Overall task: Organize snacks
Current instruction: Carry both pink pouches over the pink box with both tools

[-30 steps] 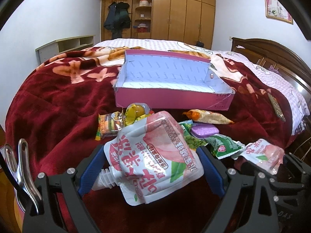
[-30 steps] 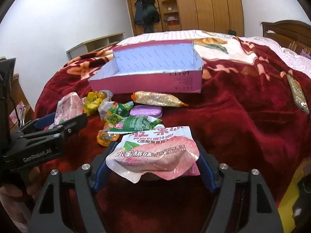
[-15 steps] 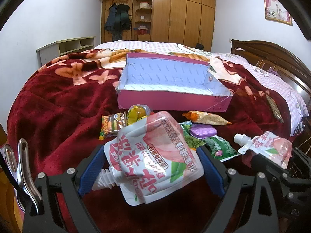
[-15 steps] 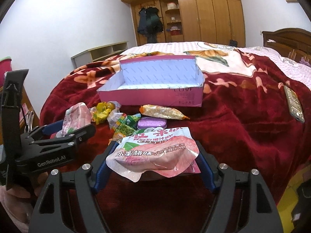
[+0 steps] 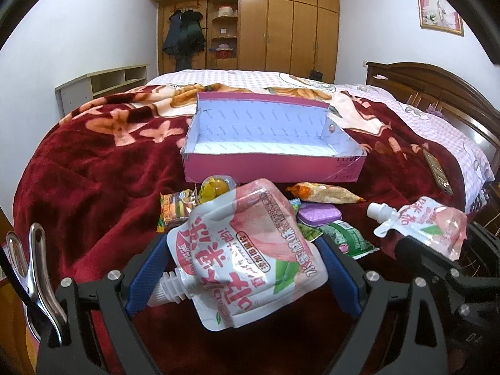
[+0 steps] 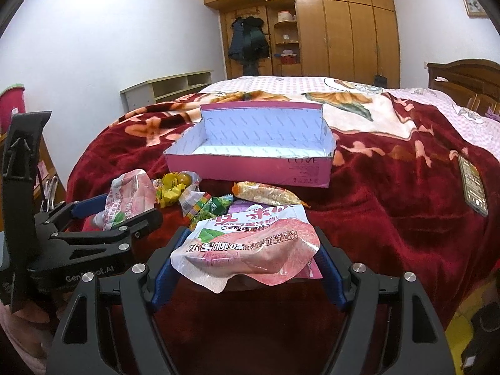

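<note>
My left gripper [image 5: 240,268] is shut on a pink peach jelly pouch [image 5: 243,259] with a white spout, held above the red blanket. My right gripper [image 6: 247,253] is shut on a second peach pouch [image 6: 250,247]; that pouch also shows in the left wrist view [image 5: 428,225]. An empty pink box [image 5: 272,168] with a white lining stands open farther back on the bed, also in the right wrist view [image 6: 250,172]. Between the grippers and the box lie loose snacks: an orange packet [image 5: 325,193], a purple tin [image 5: 318,214], a green bag [image 5: 347,239] and yellow sweets [image 6: 172,186].
A phone [image 6: 473,184] lies on the blanket at the right. The wooden headboard [image 5: 437,93] runs along the right side. A low shelf [image 5: 103,84] stands by the left wall and wardrobes [image 5: 281,31] at the back. A metal clip [image 5: 34,268] hangs at the left gripper's side.
Both grippers have risen with their pouches, so the box and snacks look lower and farther. The right pouch's spout has come into the left wrist view.
</note>
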A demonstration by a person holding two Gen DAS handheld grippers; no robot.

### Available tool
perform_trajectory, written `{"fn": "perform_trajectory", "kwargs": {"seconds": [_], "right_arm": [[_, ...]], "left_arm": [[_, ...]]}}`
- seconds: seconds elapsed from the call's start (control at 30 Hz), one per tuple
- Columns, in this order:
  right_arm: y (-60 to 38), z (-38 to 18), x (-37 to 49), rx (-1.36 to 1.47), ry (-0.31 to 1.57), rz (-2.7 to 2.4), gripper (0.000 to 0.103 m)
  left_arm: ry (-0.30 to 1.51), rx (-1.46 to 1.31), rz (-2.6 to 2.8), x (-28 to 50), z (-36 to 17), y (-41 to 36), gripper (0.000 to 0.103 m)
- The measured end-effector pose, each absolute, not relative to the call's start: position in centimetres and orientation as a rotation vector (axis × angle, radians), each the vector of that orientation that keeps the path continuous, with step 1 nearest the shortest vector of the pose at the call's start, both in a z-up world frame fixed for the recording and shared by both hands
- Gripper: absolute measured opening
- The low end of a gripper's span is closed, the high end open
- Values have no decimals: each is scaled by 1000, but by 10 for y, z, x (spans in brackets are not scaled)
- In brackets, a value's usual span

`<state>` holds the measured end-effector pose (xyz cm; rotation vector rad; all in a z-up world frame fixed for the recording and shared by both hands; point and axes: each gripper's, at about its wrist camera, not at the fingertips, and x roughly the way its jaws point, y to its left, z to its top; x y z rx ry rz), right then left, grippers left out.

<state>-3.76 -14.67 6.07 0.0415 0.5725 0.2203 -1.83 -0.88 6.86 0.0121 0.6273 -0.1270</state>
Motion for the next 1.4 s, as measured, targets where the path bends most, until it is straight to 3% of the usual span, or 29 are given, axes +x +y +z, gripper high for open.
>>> {"fn": "perform_trajectory", "kwargs": {"seconds": [1.4], "right_arm": [[-153, 103, 67, 39, 528, 232, 77]], "left_arm": [[588, 58, -105, 86, 124, -20, 95]]}}
